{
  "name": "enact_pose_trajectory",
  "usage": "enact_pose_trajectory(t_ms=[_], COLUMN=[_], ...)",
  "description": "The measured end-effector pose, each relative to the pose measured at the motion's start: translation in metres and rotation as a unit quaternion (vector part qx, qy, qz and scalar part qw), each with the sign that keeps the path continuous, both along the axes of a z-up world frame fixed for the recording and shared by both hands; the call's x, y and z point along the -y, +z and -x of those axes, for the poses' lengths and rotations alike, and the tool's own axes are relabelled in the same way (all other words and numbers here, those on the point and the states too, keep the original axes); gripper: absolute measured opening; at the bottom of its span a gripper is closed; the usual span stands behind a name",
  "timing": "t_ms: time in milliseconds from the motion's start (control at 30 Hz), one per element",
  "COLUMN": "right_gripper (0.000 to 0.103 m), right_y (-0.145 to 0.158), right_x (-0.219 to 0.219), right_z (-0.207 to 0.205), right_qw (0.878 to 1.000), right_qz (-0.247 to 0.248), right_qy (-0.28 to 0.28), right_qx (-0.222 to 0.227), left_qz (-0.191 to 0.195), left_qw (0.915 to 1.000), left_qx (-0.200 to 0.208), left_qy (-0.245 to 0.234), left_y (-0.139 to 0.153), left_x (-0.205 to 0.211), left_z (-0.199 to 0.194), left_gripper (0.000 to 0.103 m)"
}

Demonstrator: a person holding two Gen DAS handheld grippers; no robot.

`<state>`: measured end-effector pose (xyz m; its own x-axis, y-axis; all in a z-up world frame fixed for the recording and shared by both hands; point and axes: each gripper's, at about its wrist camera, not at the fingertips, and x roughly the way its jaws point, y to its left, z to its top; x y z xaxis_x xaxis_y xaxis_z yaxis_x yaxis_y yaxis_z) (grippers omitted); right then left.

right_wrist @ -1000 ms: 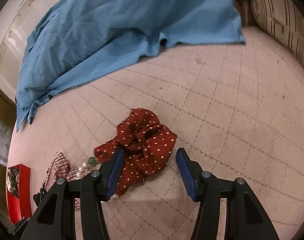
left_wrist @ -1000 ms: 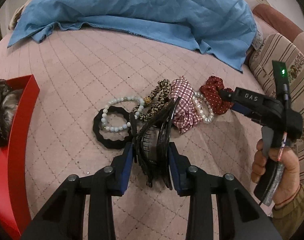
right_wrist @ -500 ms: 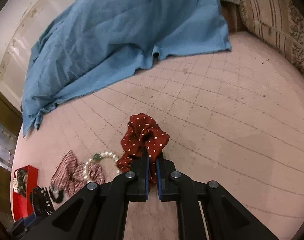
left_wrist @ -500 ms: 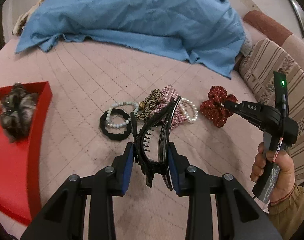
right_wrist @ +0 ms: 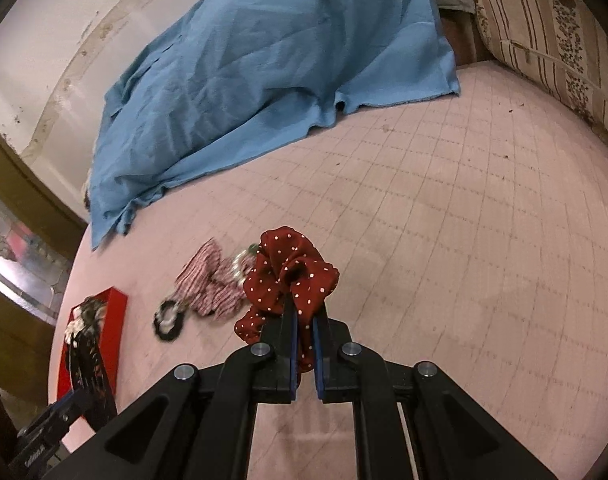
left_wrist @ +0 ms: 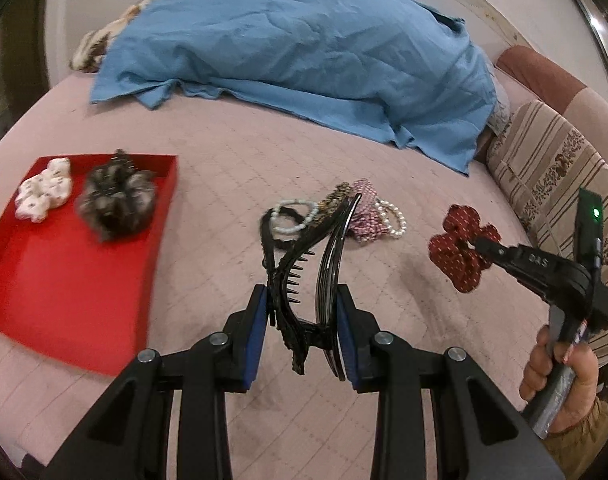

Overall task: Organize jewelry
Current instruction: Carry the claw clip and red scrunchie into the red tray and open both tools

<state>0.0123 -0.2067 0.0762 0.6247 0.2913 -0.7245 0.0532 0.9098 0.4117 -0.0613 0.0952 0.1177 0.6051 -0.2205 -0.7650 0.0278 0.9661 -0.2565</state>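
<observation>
My left gripper (left_wrist: 302, 300) is shut on a black claw hair clip (left_wrist: 308, 272), held above the pink quilted bed. My right gripper (right_wrist: 304, 312) is shut on a dark red polka-dot scrunchie (right_wrist: 292, 276), lifted off the bed; the same scrunchie (left_wrist: 460, 248) hangs from the right gripper (left_wrist: 480, 245) at the right of the left wrist view. A red tray (left_wrist: 64, 280) at the left holds a white scrunchie (left_wrist: 44, 194) and a grey furry scrunchie (left_wrist: 116, 200). On the bed lie a black scrunchie (left_wrist: 278, 236), bead bracelets (left_wrist: 294, 216), a checked scrunchie (left_wrist: 366, 216) and a pearl bracelet (left_wrist: 396, 220).
A crumpled blue cloth (left_wrist: 304, 48) covers the far part of the bed. Striped cushions (left_wrist: 552, 176) line the right side. A person's hand (left_wrist: 560, 376) grips the right gripper's handle. Bare pink quilt (right_wrist: 464, 240) spreads to the right of the jewelry pile.
My right gripper closed on the red polka-dot scrunchie and lifted it. Both grippers rose and drew back from the pile; the red tray came further into the left wrist view.
</observation>
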Motion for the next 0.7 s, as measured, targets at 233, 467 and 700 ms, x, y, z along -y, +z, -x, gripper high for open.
enact_pose_trajectory(t_ms=[233, 467, 700], right_gripper=[0.007, 0.007, 0.007], right_y=[0.015, 0.03, 0.042], right_x=[-0.029, -0.069, -0.123], right_z=[0.032, 0.052, 0.06], right_qw=[0.999, 0.997, 0.989], right_qz=[-0.008, -0.002, 0.006], right_qy=[0.033, 0.081, 0.147], right_qx=[0.01, 0.017, 0.02], left_qz=[-0.002, -0.011, -0.025], left_qw=[0.9991, 0.9935, 0.9858], left_qx=[0.004, -0.002, -0.01], left_qy=[0.042, 0.113, 0.166], left_y=[0.003, 0.0, -0.005], left_x=[-0.042, -0.111, -0.175], left_z=[0.026, 0.052, 0.061], left_gripper=[0.032, 0.032, 0.032])
